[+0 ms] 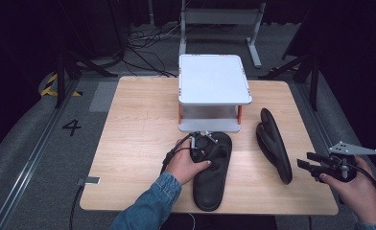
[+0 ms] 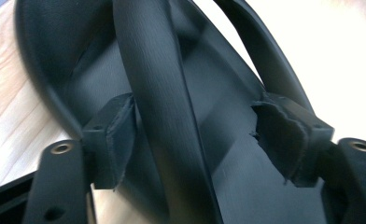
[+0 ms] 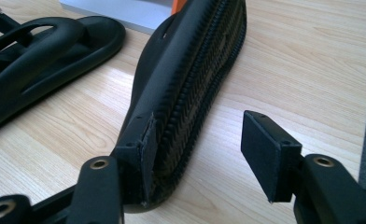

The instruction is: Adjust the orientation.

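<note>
two black sandals lie on the wooden table [image 1: 128, 124], near a white two-tier stand [image 1: 214, 79] at the far middle. the left sandal [image 1: 214, 175] rests flat, sole down, toe toward the stand, with smooth moulded straps arching over a matte footbed. the right sandal [image 1: 274, 143] is well apart from it, tipped up on its long edge, so its ribbed zigzag tread shows in the right gripper view [image 3: 195, 88], with the smooth black side beside the tread.

the left gripper [image 1: 201, 142] sits over the toe end of the flat sandal, held by a hand [image 1: 186, 165] in a denim sleeve [image 1: 150, 206]. in its own view the jaws are spread wide, one pad on each side of the central strap [image 2: 165, 116]; the left pad is just beside the strap, the right pad clear of it, so nothing is pinched.

the right gripper [image 1: 310, 165] hovers at the near right edge of the table, held by the other hand [image 1: 356, 189], just beyond the heel of the tilted sandal. its jaws are spread; the left pad lies against the sandal's heel edge, the right pad stands apart over bare wood, so it grips nothing.
</note>
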The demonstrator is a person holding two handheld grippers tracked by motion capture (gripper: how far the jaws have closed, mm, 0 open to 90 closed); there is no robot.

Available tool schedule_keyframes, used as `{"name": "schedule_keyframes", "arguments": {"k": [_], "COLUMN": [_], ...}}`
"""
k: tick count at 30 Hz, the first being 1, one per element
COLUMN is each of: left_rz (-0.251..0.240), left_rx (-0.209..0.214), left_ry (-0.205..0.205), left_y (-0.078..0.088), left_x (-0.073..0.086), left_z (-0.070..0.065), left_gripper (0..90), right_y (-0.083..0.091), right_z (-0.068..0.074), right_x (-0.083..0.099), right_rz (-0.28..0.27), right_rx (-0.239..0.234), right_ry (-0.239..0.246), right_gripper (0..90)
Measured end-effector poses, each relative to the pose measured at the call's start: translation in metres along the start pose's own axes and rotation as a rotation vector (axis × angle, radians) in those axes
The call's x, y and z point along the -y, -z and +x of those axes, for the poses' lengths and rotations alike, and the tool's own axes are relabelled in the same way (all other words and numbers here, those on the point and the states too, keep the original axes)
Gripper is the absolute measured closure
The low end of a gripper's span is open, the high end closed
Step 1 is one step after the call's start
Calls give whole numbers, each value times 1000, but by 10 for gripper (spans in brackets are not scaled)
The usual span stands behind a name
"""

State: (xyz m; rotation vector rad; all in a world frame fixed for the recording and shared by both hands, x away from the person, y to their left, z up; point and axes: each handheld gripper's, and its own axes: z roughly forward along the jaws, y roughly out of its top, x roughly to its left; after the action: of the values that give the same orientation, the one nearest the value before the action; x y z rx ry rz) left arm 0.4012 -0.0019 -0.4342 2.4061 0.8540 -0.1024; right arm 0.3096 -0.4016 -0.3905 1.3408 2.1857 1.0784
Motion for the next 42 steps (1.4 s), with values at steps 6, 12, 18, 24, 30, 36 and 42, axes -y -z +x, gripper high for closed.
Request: {"name": "schedule_keyframes", "arguments": {"k": [6,12,18,24,30,36,42], "left_rz": [37,-33,-78,-97,-57,-53,-153], "left_rx": [-66,-135,-165,-194,-144,-110,-186], "left_ry": [27,115,216,325,363,378,275], "left_y": [-6,8,22,30,29,29,47], "left_x": [-10,-5,7,25,28,29,26], "left_z": [2,5,12,27,22,17,16], "left_gripper": [543,689,692,690,675,549,350], "right_y": [2,-1,-2,-7,-8,-5,-1], "right_z": [-2,-1,1,3,3,2,10], "right_x": [2,1,-1,-5,-7,-7,-14], "right_rz": [-1,7,3,8,3,-5,-36], "right_rx": [4,-1,-4,-16,-19,-16,18], "right_ry": [-3,4,8,21,22,23,23], "right_gripper": [465,465,465,465,464,465,466]}}
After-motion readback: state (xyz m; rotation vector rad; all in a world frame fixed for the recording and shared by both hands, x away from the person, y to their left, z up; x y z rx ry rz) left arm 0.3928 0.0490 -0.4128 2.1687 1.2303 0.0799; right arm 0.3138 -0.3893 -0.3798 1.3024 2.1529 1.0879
